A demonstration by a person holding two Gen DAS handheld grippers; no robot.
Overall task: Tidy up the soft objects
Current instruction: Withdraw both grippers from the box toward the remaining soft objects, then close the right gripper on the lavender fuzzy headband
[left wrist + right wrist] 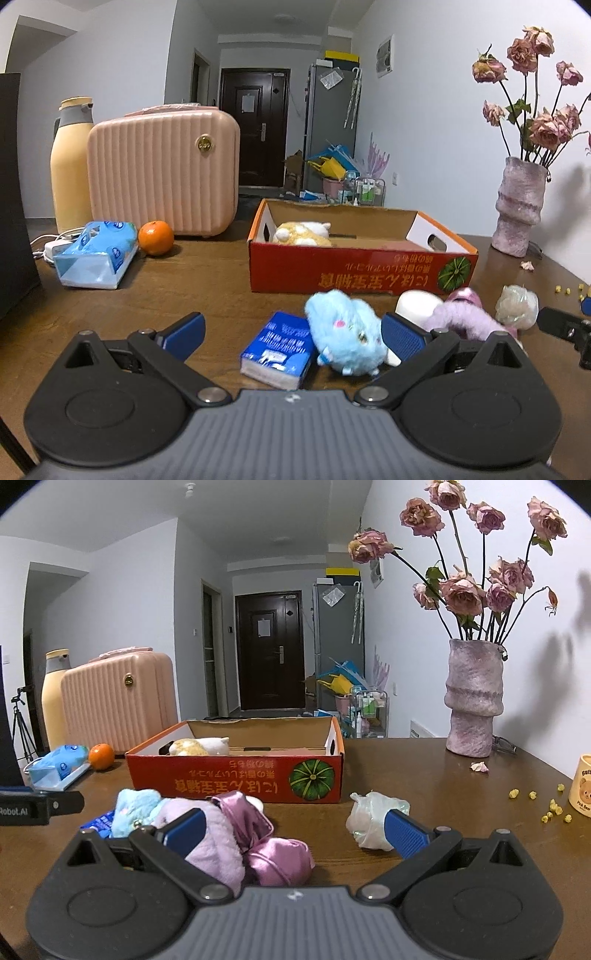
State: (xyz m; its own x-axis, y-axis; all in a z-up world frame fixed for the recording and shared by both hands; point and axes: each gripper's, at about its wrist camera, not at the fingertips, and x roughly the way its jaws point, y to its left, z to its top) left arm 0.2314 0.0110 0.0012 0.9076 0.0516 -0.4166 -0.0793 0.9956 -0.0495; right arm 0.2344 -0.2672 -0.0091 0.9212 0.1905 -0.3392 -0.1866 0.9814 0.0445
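Observation:
An open red cardboard box (354,273) (236,779) stands on the brown table with a yellow-and-white plush (303,232) (197,746) inside. In front of it lie a light blue plush (343,332) (135,808), a purple plush with satin parts (465,317) (236,834), a small blue tissue pack (280,347) and a crumpled clear bag (517,306) (369,819). My left gripper (295,334) is open, with the blue plush and tissue pack between its fingers. My right gripper (295,827) is open around the purple plush.
A pink case (162,173), a yellow thermos (70,166), an orange (156,238) and a blue wipes pack (96,254) stand at the left. A vase of dried roses (474,698) and a cup (583,786) stand at the right, with crumbs nearby.

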